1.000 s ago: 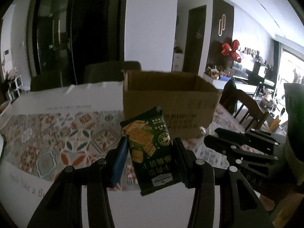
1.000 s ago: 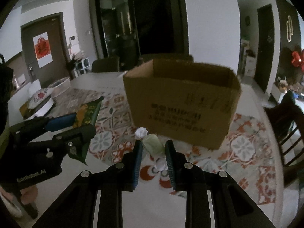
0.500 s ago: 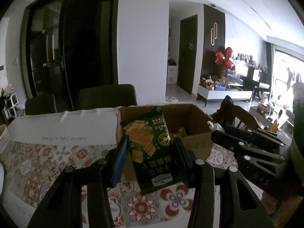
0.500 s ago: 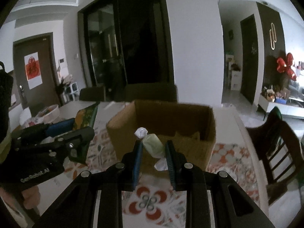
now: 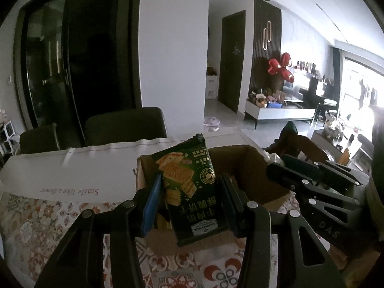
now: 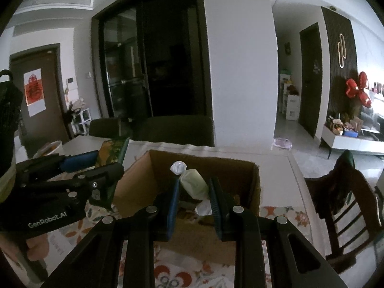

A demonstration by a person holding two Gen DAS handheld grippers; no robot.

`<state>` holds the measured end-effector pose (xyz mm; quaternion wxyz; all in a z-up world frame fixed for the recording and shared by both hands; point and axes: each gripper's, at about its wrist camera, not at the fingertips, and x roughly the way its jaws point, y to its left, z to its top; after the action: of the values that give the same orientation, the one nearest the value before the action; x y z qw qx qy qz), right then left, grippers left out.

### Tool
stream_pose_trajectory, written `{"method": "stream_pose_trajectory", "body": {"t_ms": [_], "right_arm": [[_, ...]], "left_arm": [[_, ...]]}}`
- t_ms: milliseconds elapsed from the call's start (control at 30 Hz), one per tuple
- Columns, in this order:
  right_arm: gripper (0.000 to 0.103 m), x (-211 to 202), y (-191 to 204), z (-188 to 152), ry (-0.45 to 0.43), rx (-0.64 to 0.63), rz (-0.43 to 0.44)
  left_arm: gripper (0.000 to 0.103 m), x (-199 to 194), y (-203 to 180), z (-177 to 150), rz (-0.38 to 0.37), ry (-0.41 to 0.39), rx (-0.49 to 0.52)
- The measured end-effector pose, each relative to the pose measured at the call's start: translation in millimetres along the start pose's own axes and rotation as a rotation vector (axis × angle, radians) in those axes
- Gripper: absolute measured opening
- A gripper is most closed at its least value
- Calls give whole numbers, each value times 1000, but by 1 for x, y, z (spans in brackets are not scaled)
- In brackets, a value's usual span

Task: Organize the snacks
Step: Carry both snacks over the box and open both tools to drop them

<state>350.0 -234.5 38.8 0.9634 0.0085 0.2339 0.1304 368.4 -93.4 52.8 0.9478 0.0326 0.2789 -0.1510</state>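
the desk (image 5: pixel 31 172) fills the near ground, a white runner along its far side and a patterned cloth (image 6: pixel 283 213) nearer, with dark chairs (image 5: pixel 124 124) tucked in beyond. on it stands the open cardboard box (image 6: pixel 254 180), with both tools poised at its near wall. the left gripper (image 5: pixel 189 201) has its jaws partly closed on a dark green cracker packet (image 5: pixel 192 192), held upright and pinched by its sides, its top reaching over the box mouth. the right gripper (image 6: pixel 193 202) has its jaws drawn nearly together on a small pale green wrapped sweet (image 6: pixel 194 183), whose twisted white ends stick out above and below; it hangs over the box opening. a few things seem to lie in the box already, too dim to name. from here the main risk, as i judge it, is the two tools meeting: they sit close side by side over one narrow opening, so a release made while both crowd in could knock one snack out onto the cloth. the packet is tall and stiff, and might catch on the near wall or stand on end instead of dropping flat. the sweet is gripped on a soft rounded body, so it could squirt free early. off to the far left a bowl (image 6: pixel 49 147) sits on the desk, and a wooden chair (image 6: pixel 340 206) stands to the right, both well apart from the box.
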Motion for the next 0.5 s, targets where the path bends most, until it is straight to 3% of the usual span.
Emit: {"method": "stream_pose_trajectory", "body": {"t_ms": [367,433,467,500], "right_arm": [[26,47,-20,10,68,32,-21],[26,55,-23,11,82,44,-26],[27,58,-25,11,85,52,-35],[27,61,-28,11,89,62,-45]], "left_arm": [[48,61,14,12,-25,115,-53],[59,65,16,13,-6,114,-65],[70,65,18,14,0,112,-73],[70,65,18,14,11,104,-78]]}}
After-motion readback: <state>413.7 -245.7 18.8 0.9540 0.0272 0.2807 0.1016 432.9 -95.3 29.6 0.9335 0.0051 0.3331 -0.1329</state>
